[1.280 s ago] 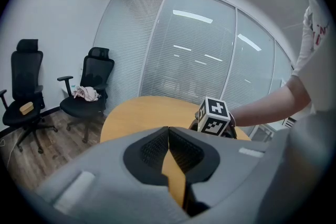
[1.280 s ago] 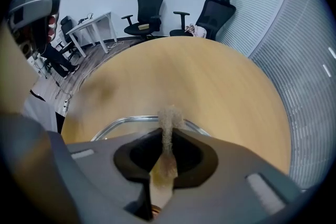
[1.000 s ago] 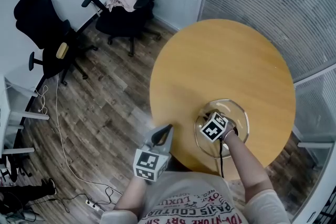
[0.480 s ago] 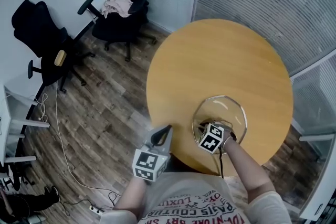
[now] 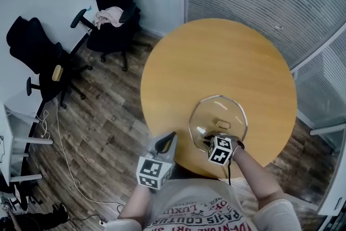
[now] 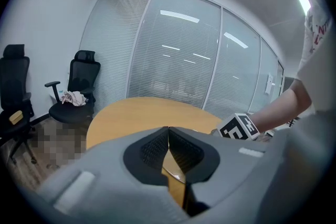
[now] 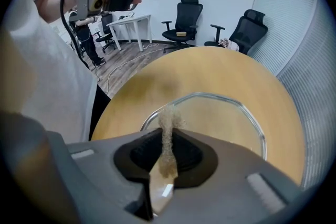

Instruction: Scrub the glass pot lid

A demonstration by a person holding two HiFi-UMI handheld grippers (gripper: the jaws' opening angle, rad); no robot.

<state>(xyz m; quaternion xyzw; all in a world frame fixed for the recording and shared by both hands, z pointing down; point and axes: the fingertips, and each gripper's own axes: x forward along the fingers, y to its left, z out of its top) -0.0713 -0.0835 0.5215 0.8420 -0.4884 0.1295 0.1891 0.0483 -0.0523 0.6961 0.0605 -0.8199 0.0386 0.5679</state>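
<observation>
Two grippers in play: the right gripper (image 5: pixel 212 143) is clamped on a thin tan scrubbing sponge (image 7: pixel 167 128) at the six o'clock rim of the clear glass pot lid (image 5: pixel 219 115). The lid lies flat toward six o'clock on the round wooden table (image 5: pixel 216 57). Off the seven o'clock edge, the left gripper (image 6: pixel 168 136) hangs clenched, empty. Scrubbing looks barely begun; most of the glass awaits.

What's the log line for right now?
right gripper: shut on sponge | sponge: by near rim of glass lid | left gripper: shut, empty, beside table
</observation>
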